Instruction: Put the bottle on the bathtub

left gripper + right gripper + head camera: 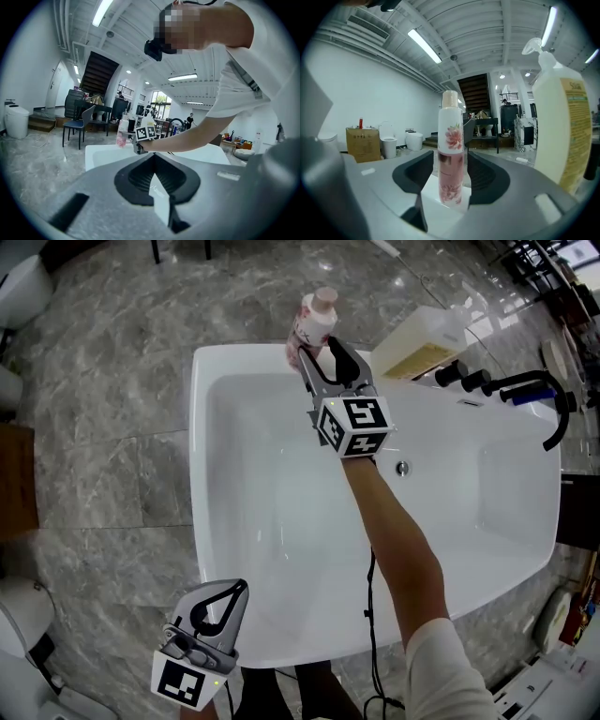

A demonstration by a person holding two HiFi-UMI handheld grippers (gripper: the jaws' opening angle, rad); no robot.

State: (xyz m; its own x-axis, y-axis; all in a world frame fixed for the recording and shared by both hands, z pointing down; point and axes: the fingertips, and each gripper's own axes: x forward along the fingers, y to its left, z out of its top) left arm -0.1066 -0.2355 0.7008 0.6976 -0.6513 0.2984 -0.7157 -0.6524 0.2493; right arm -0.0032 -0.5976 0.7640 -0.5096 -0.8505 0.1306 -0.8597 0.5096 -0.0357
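Observation:
A slim white bottle with pink flowers stands upright on the far rim of the white bathtub. My right gripper reaches across the tub, its jaws on either side of the bottle's lower half. In the right gripper view a thin gap shows on each side of the bottle, so the right gripper is open. My left gripper hovers at the tub's near left corner, shut and empty. The left gripper view looks over its closed tips toward the bottle.
A large cream pump bottle lies close to the right of the small bottle, huge in the right gripper view. A black faucet with hand shower sits on the right rim. The drain lies in the basin. Grey marble floor surrounds the tub.

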